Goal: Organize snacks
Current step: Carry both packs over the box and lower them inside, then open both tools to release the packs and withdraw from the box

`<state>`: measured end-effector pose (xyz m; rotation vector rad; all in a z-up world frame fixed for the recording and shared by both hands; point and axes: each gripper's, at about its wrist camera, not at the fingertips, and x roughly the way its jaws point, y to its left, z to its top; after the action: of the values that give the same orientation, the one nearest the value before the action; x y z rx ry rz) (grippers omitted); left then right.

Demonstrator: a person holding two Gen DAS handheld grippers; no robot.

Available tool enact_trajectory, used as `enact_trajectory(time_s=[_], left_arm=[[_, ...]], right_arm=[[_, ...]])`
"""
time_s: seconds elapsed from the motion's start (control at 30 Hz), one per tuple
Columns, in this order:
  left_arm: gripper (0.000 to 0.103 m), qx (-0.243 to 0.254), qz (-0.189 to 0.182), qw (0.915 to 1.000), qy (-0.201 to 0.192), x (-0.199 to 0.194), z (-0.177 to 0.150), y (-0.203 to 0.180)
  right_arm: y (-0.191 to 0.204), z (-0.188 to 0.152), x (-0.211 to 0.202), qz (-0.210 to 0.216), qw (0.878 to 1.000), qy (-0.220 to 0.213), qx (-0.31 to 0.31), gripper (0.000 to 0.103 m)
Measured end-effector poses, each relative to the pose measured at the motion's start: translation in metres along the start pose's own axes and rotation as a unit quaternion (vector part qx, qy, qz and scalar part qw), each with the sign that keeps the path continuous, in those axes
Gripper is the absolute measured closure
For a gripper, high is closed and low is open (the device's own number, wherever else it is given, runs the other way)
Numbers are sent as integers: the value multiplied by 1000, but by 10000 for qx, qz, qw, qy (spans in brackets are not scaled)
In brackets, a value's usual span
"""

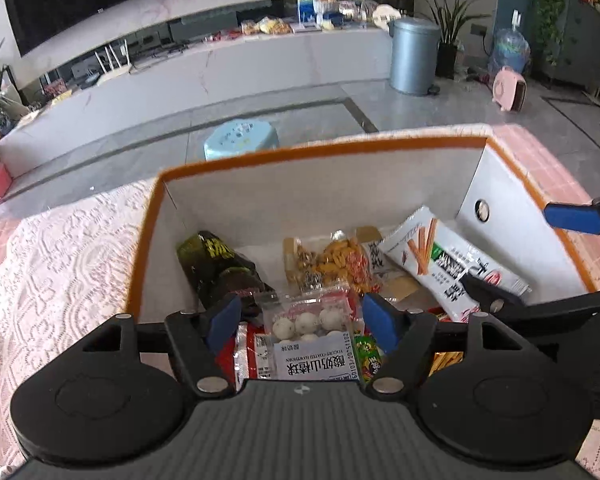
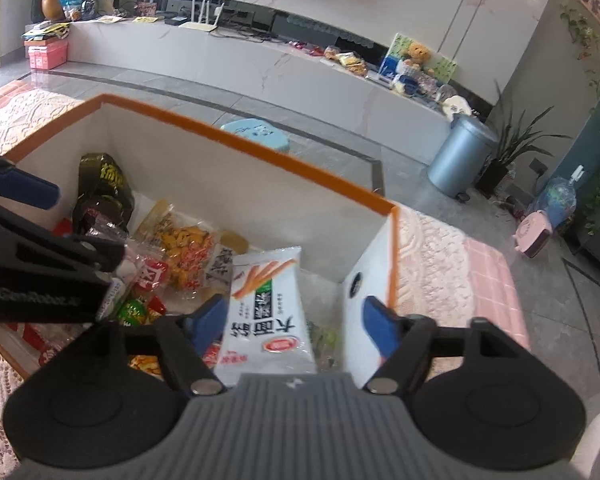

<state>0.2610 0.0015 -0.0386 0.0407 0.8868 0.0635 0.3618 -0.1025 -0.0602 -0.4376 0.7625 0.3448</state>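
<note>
An orange-rimmed white box (image 1: pixel 320 148) (image 2: pixel 260 152) holds several snack packs. My left gripper (image 1: pixel 304 320) hangs open over the box, its blue pads either side of a clear bag of white yogurt hawthorn balls (image 1: pixel 312 336) that lies on the pile. My right gripper (image 2: pixel 296 320) is open over the box's right end, one pad inside and one outside the wall, with a white breadstick pack (image 2: pixel 268 312) (image 1: pixel 448 264) lying between the pads. A dark green pack (image 1: pixel 216 268) (image 2: pixel 104 192) and an orange snack bag (image 1: pixel 336 260) (image 2: pixel 184 244) lie further in.
The box sits on a pink lace-covered table (image 1: pixel 60 248) (image 2: pixel 460 280). Beyond are a light blue stool (image 1: pixel 242 138), a grey bin (image 1: pixel 414 56) (image 2: pixel 460 156), a white TV bench (image 1: pixel 220 76) and potted plants.
</note>
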Motion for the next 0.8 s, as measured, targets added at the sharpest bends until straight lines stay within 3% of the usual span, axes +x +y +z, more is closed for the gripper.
enact_trajectory(time_s=[0.17,0.2,0.4,0.53,0.7,0.8], left_arm=[[20,-148,18,9990,-424,-26,3,4],[20,-199,25,9983,-551,-34,4,5],[15,-316,189,9903,-1343,-84,4,9],[13,-330,291,9858,-1618,-114,-3,14],[6,-197,897,9742,-2060,-144,-21,9],[6,-195,997,9717,-2135,-158,-33,5]], right_arm=[[-8,4,-27,73,9994,-314,88,11],[-10,6,-35,113,9990,-413,139,4],[-26,12,-90,606,9911,-994,652,4],[-29,11,-123,590,9877,-1132,900,3],[-31,-2,-162,782,9813,-1295,1191,3],[-30,-13,-181,830,9789,-1268,1370,3]])
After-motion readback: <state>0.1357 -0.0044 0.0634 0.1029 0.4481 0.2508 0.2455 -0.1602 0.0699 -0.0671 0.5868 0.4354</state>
